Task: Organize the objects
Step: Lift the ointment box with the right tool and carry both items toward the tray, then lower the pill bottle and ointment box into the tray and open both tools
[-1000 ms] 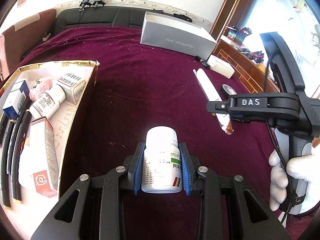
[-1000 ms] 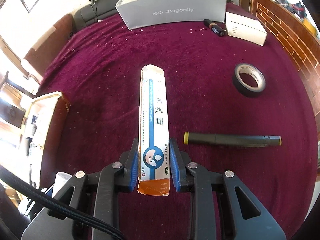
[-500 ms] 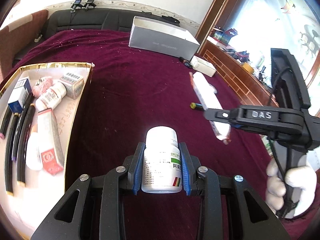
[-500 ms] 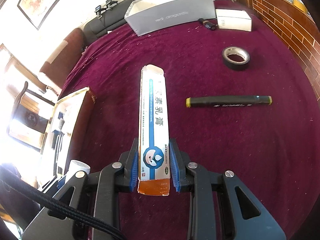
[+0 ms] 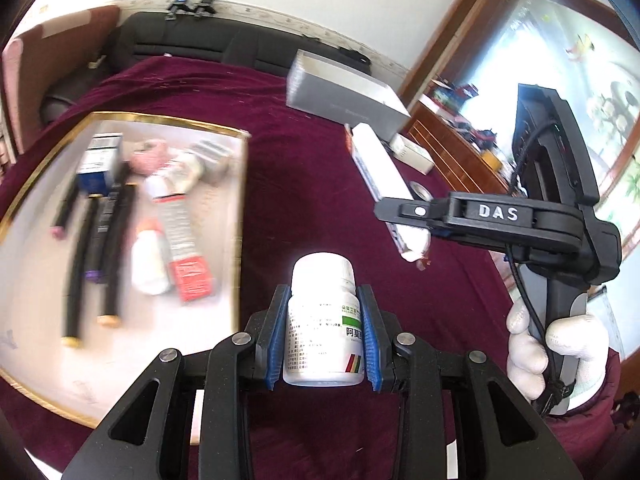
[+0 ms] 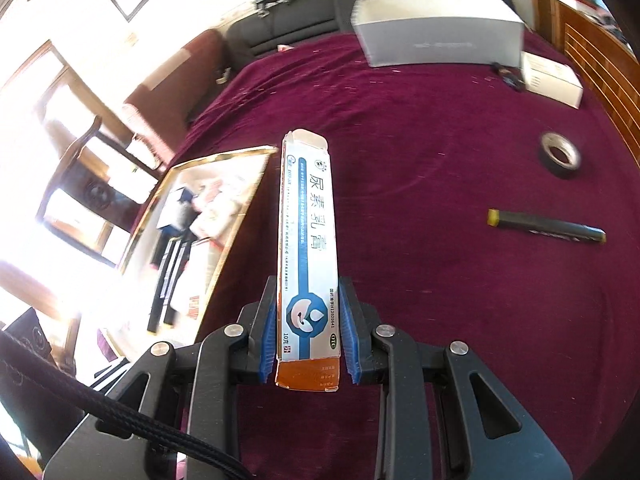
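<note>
My left gripper (image 5: 323,334) is shut on a white pill bottle (image 5: 322,328), held upright above the maroon cloth just right of the gold-rimmed tray (image 5: 240,200). My right gripper (image 6: 308,332) is shut on a long white-and-blue ointment box (image 6: 307,248) with an orange end, pointing away from the camera. In the left wrist view that box (image 5: 380,176) sticks out of the right gripper (image 5: 416,236), held by a white-gloved hand (image 5: 528,356). The tray (image 6: 224,248) lies left of the box and holds several pens, boxes and bottles.
A black marker (image 6: 546,231) and a roll of black tape (image 6: 560,155) lie on the cloth to the right. A grey shoebox (image 6: 438,32) and a small white box (image 6: 552,78) stand at the far edge. A wooden ledge (image 5: 456,148) borders the right side.
Both grippers have risen and shifted left toward the tray, each still holding its object. The tray now sits closer and larger in both views.
</note>
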Tool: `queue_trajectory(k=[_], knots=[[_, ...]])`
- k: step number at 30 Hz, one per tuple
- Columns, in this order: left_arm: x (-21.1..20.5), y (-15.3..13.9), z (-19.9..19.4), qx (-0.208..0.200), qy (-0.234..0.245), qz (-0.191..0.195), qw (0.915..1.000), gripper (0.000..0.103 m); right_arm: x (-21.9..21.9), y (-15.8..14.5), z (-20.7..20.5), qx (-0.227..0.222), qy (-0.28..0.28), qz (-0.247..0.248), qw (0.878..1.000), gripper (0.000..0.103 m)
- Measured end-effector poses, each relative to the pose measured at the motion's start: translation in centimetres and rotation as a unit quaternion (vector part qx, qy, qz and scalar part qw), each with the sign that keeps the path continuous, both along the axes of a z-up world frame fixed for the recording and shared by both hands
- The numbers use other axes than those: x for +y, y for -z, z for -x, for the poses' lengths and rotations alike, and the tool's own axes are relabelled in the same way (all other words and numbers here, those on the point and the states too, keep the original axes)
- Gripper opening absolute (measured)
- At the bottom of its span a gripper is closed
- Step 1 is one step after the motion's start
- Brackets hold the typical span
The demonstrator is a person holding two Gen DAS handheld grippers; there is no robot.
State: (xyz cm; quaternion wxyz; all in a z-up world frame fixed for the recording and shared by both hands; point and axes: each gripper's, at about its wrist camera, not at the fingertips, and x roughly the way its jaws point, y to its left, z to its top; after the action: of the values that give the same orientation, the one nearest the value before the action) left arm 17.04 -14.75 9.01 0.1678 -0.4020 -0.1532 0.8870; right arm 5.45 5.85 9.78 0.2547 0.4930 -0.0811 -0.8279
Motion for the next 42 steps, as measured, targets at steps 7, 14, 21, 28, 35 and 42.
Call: queue_trajectory(k=[7, 14, 21, 28, 35, 42], knots=[[-7.2, -1.0, -1.8, 0.006, -0.078, 0.014, 0.9968, 0.028, -3.4, -0.5, -0.5, 0.003, -0.046, 0.005, 0.999, 0.025], [-12.6, -0.8, -2.0, 0.005, -0.142, 0.048, 0.9887, 0.029, -7.1, 0.2, -1.0, -0.015, -0.089, 0.02, 0.996, 0.025], [-15.2, 1.3, -0.6, -0.013, -0.165, 0.071, 0.9836, 0.029, -10.8, 1.3, -1.9, -0.013, -0.132, 0.006, 0.991, 0.025], [-16.4, 2.7, 0.9, -0.033, -0.175, 0.09, 0.9799, 0.029, -13.5, 2.3, -3.1, -0.028, -0.172, 0.0, 0.985, 0.025], [-17.1, 3.5, 2.2, -0.046, -0.176, 0.125, 0.9753, 0.029, -16.1, 4.1, -4.5, -0.05, -0.212, -0.016, 0.976, 0.025], [-17.4, 4.1, 3.5, -0.053, -0.178, 0.156, 0.97, 0.029, -19.0, 5.6, -5.8, -0.058, -0.254, -0.043, 0.965, 0.026]])
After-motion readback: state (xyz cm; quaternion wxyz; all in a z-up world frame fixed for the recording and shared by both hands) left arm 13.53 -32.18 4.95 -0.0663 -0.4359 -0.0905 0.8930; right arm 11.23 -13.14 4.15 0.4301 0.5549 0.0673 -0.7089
